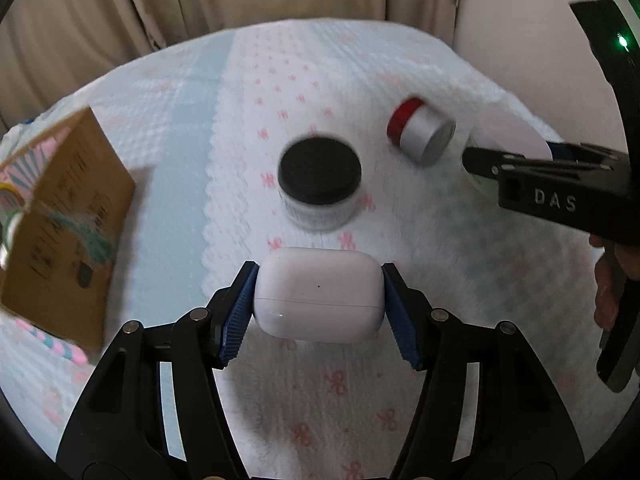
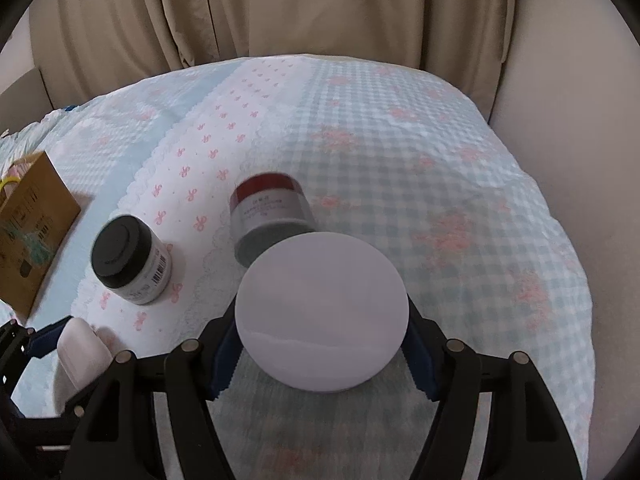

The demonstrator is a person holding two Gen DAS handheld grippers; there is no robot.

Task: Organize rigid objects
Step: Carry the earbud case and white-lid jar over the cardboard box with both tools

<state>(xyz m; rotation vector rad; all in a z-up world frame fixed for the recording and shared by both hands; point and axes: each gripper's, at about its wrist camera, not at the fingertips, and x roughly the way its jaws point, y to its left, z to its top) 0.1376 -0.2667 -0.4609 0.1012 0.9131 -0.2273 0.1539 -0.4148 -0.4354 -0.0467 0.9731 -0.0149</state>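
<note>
My left gripper (image 1: 319,304) is shut on a white earbud case (image 1: 318,294), held just above the patterned cloth. My right gripper (image 2: 322,344) is shut on a round white container (image 2: 322,316), lid toward the camera. A jar with a black lid (image 1: 319,182) stands upright ahead of the left gripper; it also shows in the right wrist view (image 2: 130,254). A silver jar with a red lid (image 1: 420,130) lies tipped on its side, just beyond the white container in the right wrist view (image 2: 270,212). The earbud case shows at the lower left of the right wrist view (image 2: 82,350).
A brown cardboard box (image 1: 66,220) with printed pictures stands at the left; it also shows in the right wrist view (image 2: 32,224). The bed cloth (image 2: 460,184) runs to beige curtains (image 2: 280,8) at the back and a wall at the right.
</note>
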